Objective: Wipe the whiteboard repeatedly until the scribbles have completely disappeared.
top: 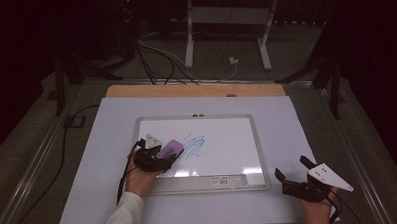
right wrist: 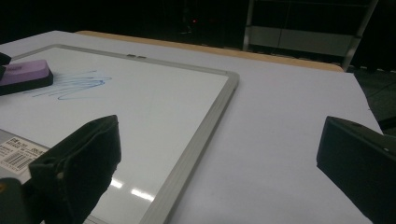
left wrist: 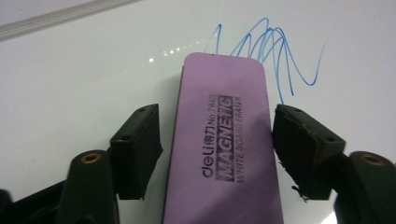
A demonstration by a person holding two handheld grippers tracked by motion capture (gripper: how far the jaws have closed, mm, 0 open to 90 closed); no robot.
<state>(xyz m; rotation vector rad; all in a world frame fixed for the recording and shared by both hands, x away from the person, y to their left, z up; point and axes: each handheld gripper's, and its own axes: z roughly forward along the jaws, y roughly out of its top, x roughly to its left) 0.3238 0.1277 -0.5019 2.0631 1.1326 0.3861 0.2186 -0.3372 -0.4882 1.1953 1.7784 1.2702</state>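
Observation:
A purple magnetic whiteboard eraser lies flat on the whiteboard, its far end at the edge of a blue scribble. My left gripper straddles it. In the left gripper view the eraser sits between the jaws of the left gripper: the right pad touches its side and the left pad stands a sliver off it. Blue lines run just beyond it. My right gripper rests open and empty off the board's near right corner.
The whiteboard's metal frame lies on a pale table cover, with a wooden edge at the back. A barcode label is on the board's near rim. White stand legs and cables lie beyond the table.

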